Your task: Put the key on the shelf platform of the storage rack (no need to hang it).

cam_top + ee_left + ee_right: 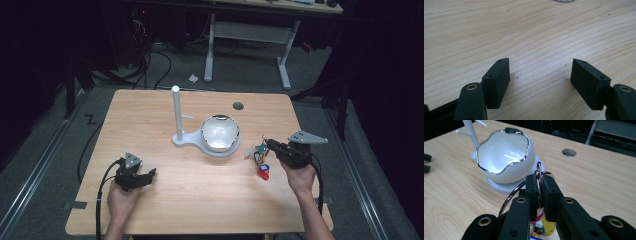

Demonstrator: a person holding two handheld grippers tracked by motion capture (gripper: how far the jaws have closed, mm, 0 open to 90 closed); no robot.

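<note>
The room is dark. A wooden desk (150, 210) stands on grey floor (45, 170). Black cables (160, 65) lie behind it.

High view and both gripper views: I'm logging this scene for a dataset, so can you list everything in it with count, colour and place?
table: one, light wood, centre, with a round hole near its far edge.
stand: one, white upright post with side pegs, on a white base, mid-table.
bowl: one, white egg-shaped with a wavy chrome rim, on the stand's base, right of the post.
key bunch: one, metal rings with red, blue and yellow tags, hanging from the right gripper beside the bowl.
desk: one, white-legged, behind the table.
left gripper: black, fingers open, resting near the table's left front.
right gripper: black, fingers shut on a key ring.
</note>
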